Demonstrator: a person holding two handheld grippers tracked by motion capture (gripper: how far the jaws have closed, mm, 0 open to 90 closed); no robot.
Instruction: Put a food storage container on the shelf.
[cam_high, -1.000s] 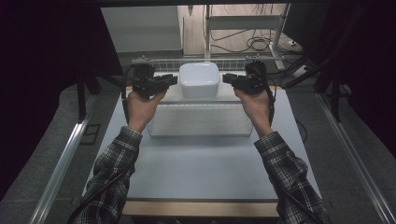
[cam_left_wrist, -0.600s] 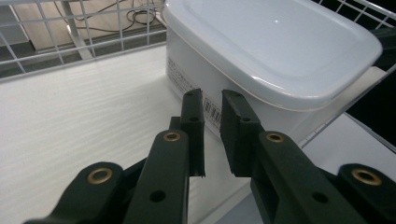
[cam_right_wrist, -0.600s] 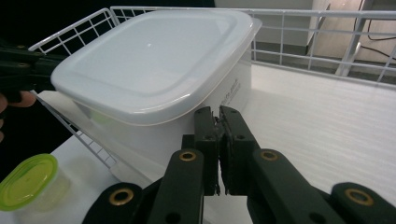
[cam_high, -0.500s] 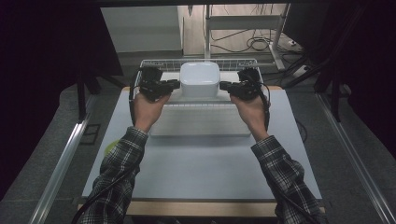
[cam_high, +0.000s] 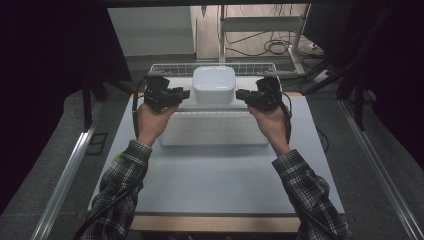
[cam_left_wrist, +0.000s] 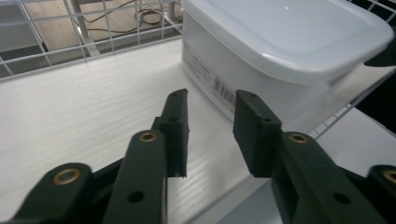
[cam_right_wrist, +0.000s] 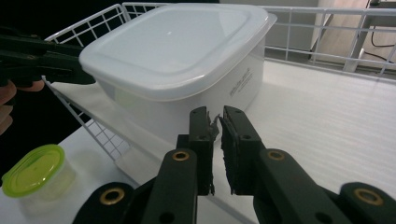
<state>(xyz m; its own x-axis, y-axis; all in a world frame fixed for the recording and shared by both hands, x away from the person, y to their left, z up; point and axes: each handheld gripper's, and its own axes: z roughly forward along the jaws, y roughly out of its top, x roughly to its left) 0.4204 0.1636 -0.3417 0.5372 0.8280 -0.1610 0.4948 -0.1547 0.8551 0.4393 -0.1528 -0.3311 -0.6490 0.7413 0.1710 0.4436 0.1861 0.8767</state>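
Both grippers flanking white container (cam_high: 214, 85) in wire basket (cam_high: 170, 69): you're releasing left gripper (cam_left_wrist: 210, 105), jaws just opening, empty; right gripper (cam_right_wrist: 215, 119) clenched, empty; container seated, withdrawal left.

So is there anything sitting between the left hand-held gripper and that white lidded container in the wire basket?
Nothing visible. The left hand-held gripper points at the white container's near wall; its jaws, which have just been opening, hold nothing, and bare basket floor lies between them.

Plaid sleeves (cam_high: 122, 172), black brass-riveted left gripper (cam_left_wrist: 210, 121)
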